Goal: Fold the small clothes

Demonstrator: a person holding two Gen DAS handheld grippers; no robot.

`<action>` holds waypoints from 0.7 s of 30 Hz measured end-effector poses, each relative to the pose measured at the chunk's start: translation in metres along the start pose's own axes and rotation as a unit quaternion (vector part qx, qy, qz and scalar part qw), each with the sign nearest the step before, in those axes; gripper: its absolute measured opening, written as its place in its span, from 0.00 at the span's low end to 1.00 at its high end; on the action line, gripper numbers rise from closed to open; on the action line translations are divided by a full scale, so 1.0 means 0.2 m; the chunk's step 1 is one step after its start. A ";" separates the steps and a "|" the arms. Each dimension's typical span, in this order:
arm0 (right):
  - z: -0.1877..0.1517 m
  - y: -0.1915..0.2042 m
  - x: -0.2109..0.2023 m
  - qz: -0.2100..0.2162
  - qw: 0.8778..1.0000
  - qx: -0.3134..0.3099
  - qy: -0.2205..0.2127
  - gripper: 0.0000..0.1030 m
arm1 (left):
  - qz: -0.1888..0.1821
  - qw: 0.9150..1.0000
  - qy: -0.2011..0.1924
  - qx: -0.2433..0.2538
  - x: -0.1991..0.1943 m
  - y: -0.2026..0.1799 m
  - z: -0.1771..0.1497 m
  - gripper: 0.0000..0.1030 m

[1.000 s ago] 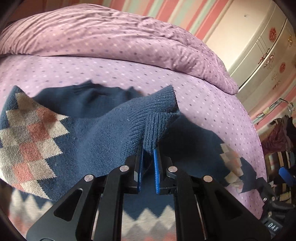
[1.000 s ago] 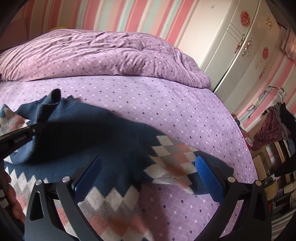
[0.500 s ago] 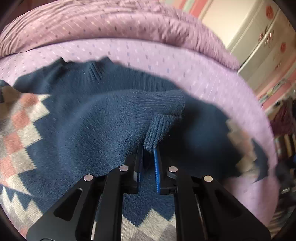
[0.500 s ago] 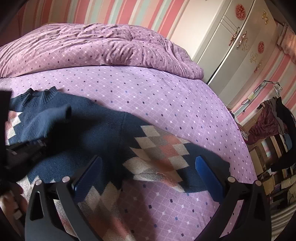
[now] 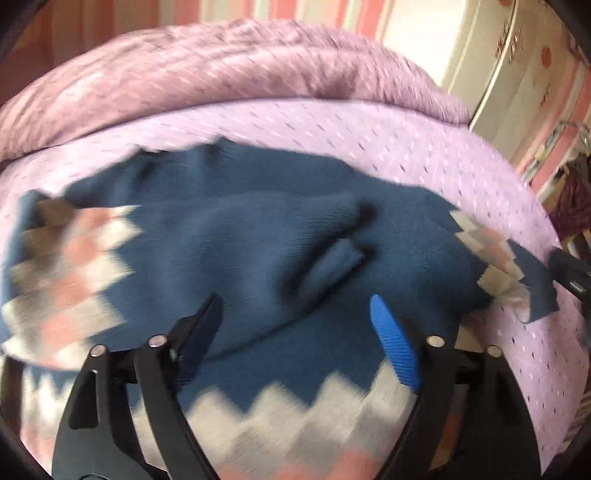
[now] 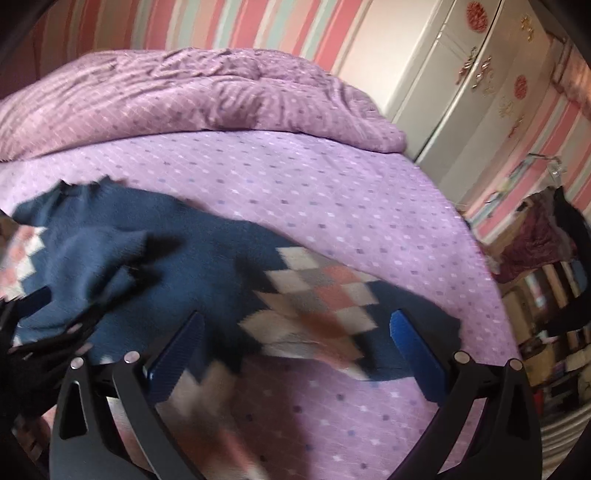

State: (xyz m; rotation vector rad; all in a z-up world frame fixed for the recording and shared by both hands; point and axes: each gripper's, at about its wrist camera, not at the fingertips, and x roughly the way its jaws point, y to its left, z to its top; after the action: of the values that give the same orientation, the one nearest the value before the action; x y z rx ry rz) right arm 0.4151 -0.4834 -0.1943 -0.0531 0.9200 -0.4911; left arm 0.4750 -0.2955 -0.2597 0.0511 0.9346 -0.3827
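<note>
On the purple bedspread (image 6: 332, 192), the blurred navy sweater (image 5: 258, 236) is released by the just-opened left gripper (image 5: 295, 317); the right gripper (image 6: 295, 332), splayed and empty, is seen only from its own camera.

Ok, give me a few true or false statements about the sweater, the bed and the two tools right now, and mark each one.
1. The left tool is clamped on the sweater's cuff. False: its jaws have just been opening and stand wide, and the cuff lies loose on the sweater.
2. The right tool is open. True: nothing is pinched between its blue pads.
3. The sweater is plain navy all over. False: it carries pink, grey and white diamond patterning.
4. The sweater lies on a purple dotted bedspread. True.
5. A sleeve is folded across the sweater's body. True.
6. The wall behind the bed is plain white. False: the wall is striped.
</note>
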 end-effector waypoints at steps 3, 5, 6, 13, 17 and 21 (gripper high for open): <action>0.00 0.12 0.03 0.065 0.998 0.011 0.001 0.98 | 0.031 1.000 0.000 0.003 -0.14 0.22 -0.05 0.81; -0.02 0.24 0.10 0.118 0.993 0.019 0.008 0.98 | 0.048 0.999 0.006 0.003 -0.19 0.36 -0.06 0.81; -0.02 0.29 0.13 0.132 0.991 0.021 0.011 0.98 | 0.069 0.998 0.008 0.004 -0.22 0.45 -0.06 0.82; 0.00 0.60 0.38 0.156 0.986 0.024 0.055 0.85 | 0.126 0.991 0.003 -0.042 -0.36 0.86 -0.08 0.84; -0.02 0.65 0.51 0.175 0.978 0.044 0.106 0.38 | 0.132 0.990 0.008 -0.046 -0.36 0.94 -0.07 0.85; -0.01 0.68 0.50 0.187 0.977 0.048 0.093 0.09 | 0.128 0.991 0.004 -0.042 -0.36 0.94 -0.06 0.85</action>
State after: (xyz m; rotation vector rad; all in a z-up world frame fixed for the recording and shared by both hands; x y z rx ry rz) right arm 0.5159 -0.4047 -0.3050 0.2543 1.0591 -0.1906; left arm 0.4913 -0.0973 -0.2330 0.0959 0.9380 -0.1049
